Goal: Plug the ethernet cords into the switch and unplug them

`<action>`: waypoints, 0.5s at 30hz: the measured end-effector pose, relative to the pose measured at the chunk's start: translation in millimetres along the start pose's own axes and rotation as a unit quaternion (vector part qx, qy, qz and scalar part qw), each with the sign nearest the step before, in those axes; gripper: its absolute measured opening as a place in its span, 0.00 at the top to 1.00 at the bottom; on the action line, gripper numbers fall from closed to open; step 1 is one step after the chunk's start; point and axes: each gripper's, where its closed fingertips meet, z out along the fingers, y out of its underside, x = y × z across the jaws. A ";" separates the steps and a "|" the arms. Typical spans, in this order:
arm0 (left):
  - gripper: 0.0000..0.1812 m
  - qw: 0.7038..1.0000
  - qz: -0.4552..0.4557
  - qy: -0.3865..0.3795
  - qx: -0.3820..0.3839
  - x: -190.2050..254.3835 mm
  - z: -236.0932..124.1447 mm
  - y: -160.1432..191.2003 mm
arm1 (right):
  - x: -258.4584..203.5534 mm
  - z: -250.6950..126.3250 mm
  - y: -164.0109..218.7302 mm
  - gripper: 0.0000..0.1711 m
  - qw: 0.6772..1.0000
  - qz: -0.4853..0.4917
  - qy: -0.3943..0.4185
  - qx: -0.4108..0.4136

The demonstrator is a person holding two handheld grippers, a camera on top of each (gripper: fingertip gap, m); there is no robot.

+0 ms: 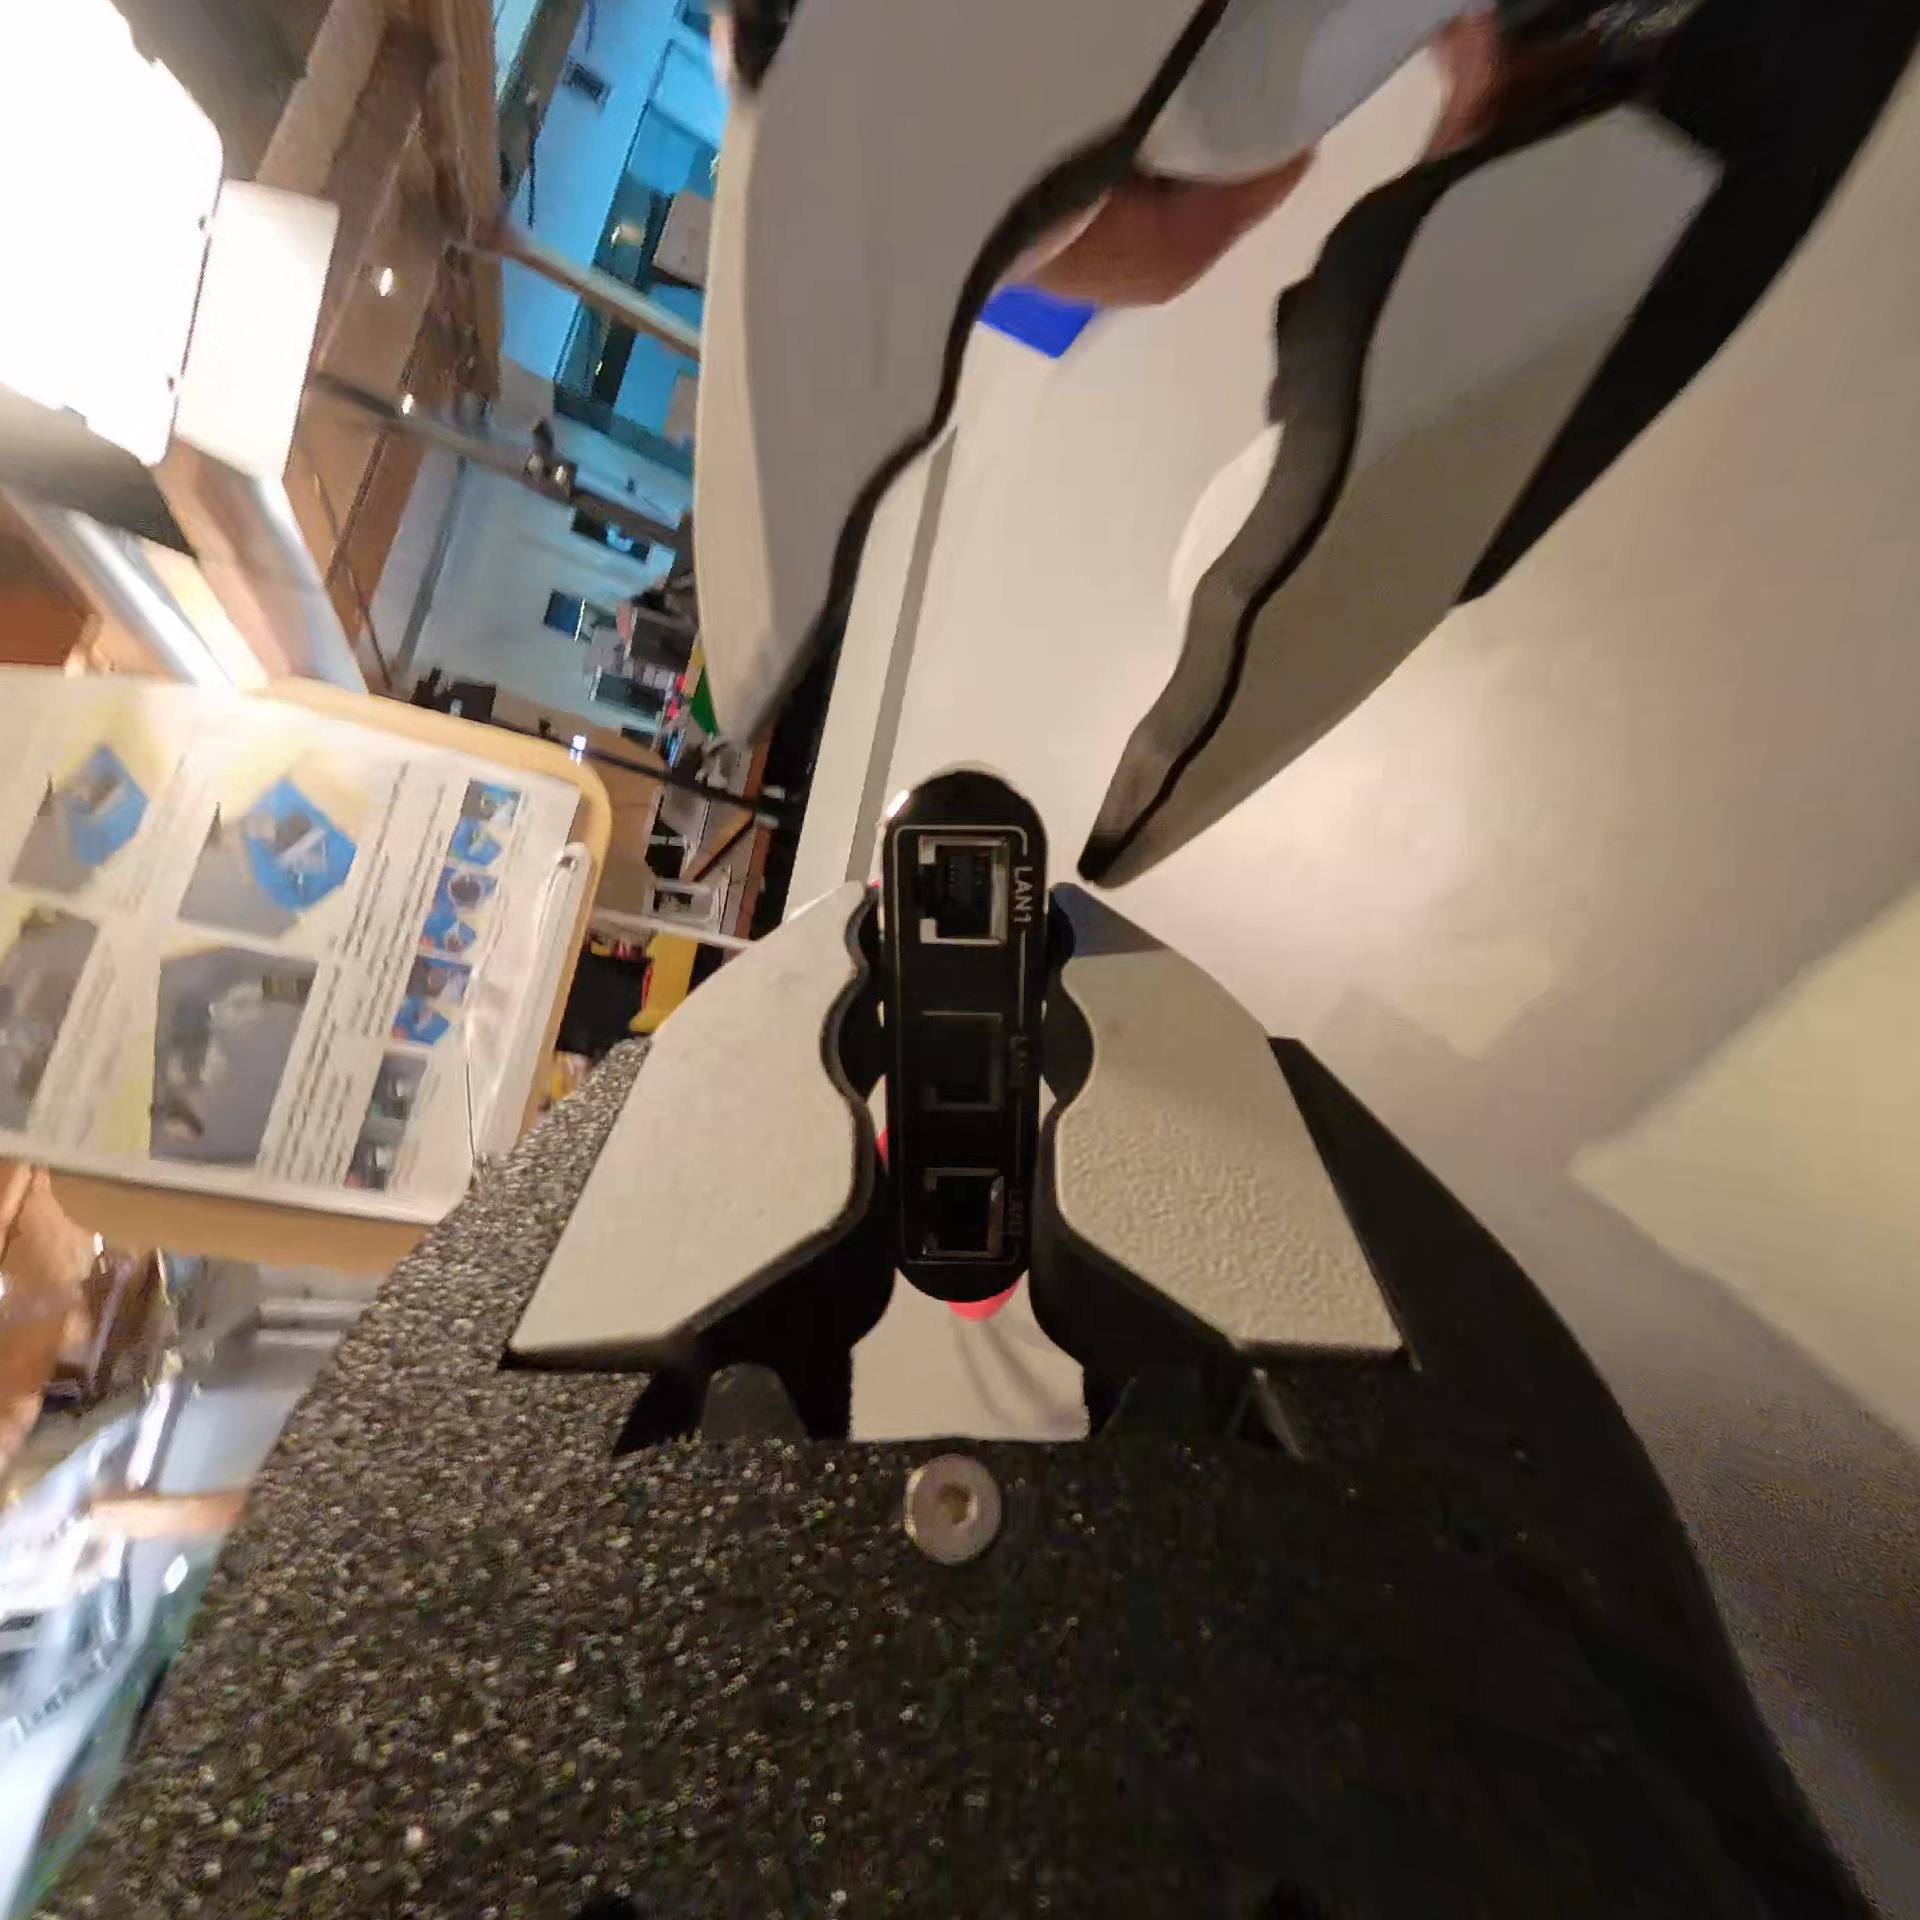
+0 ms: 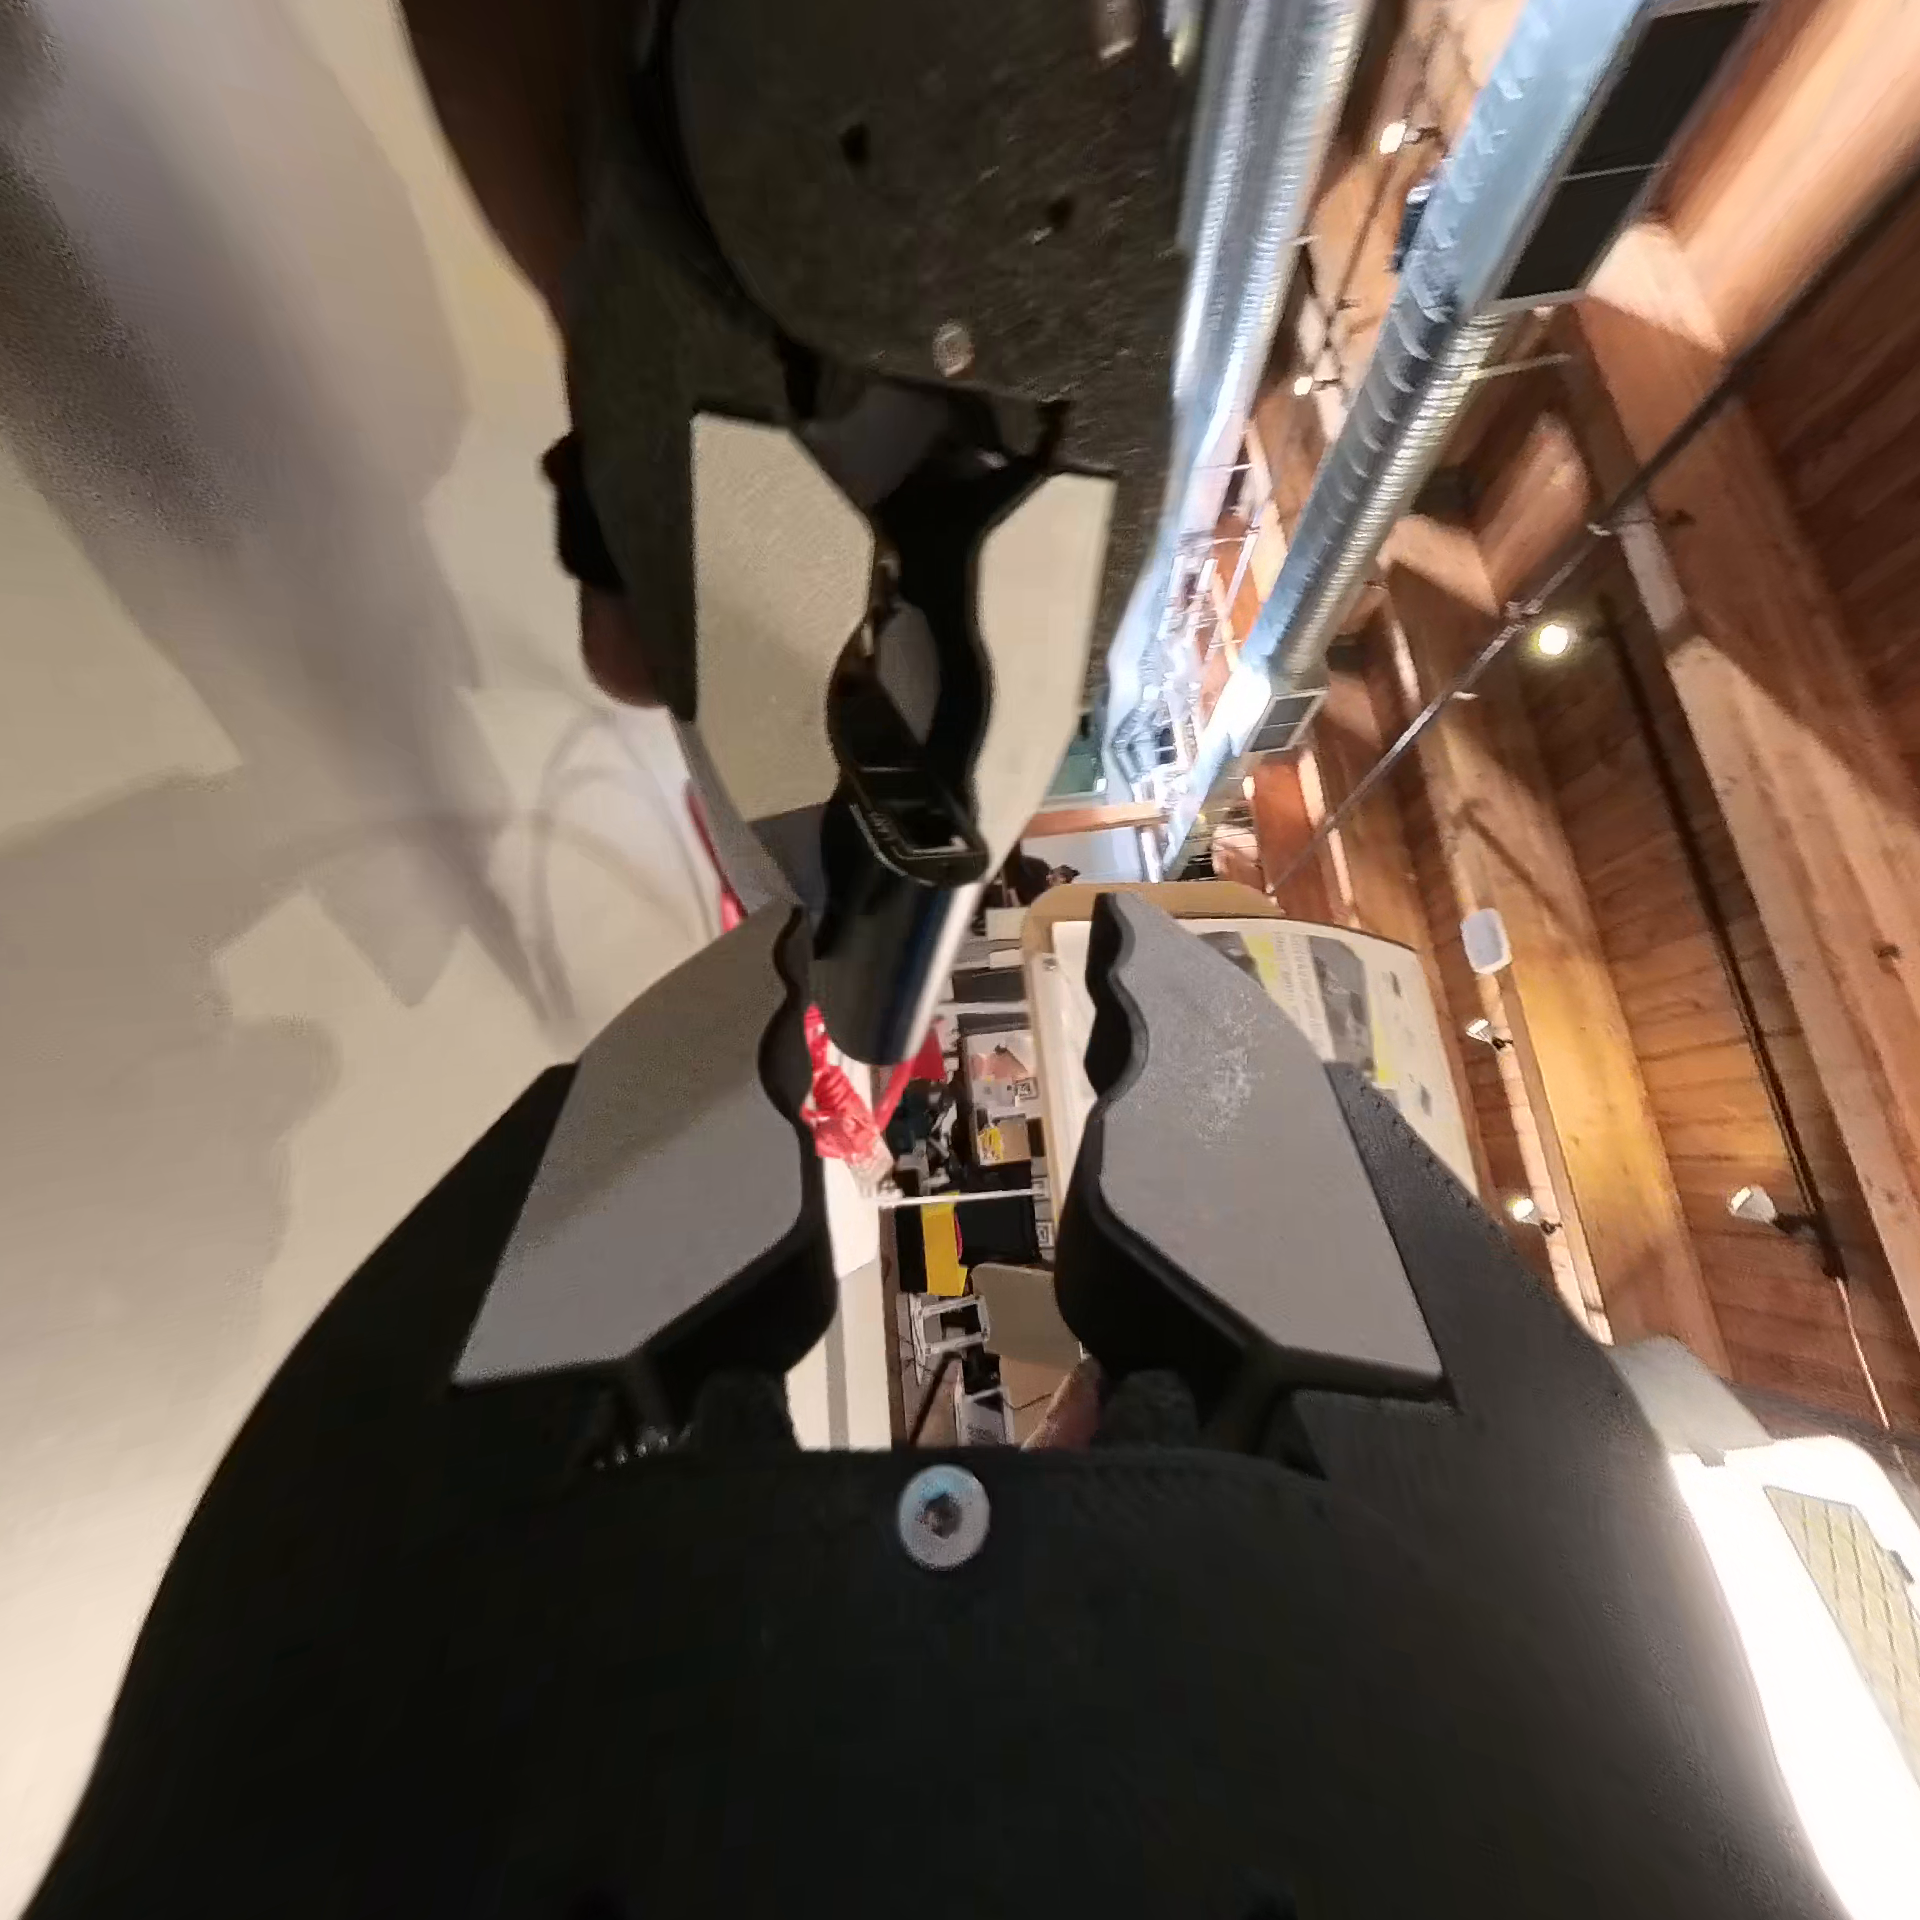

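Note:
My left gripper (image 1: 961,914) is shut on a black switch (image 1: 961,1091) and holds it end-on, so three empty ports face the camera. My right gripper (image 2: 951,920) is open and empty. It faces the switch (image 2: 925,831), which hangs just beyond its fingertips in the left gripper (image 2: 894,790). In the left wrist view the right gripper (image 1: 914,774) is spread wide just above the switch. A red ethernet cord (image 2: 842,1101) with a clear plug lies on the white table beyond the right gripper's left finger; I cannot tell if they touch. Bits of red (image 1: 977,1311) show behind the switch.
The white table (image 1: 1403,1039) fills one side of both views. White cords (image 2: 561,831) lie on it. A printed sheet on a wooden stand (image 1: 260,935) stands past the table edge and shows in the right wrist view too (image 2: 1340,997). A hand (image 1: 1132,239) holds the right gripper. Left and right tips are no more than a few centimetres apart.

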 end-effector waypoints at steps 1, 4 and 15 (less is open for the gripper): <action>0.85 1.000 0.017 0.004 0.005 3.2 -0.4 -2.3 | -7.3 1.4 2.2 0.69 1.000 -0.010 -0.016 -0.006; 0.85 0.997 0.070 0.009 0.009 9.0 -2.8 -3.4 | -17.9 1.8 0.2 0.72 0.999 -0.006 -0.043 0.003; 0.77 0.997 0.078 -0.012 0.010 5.0 -1.3 -1.1 | -21.2 2.4 11.5 0.85 0.998 -0.014 -0.055 -0.024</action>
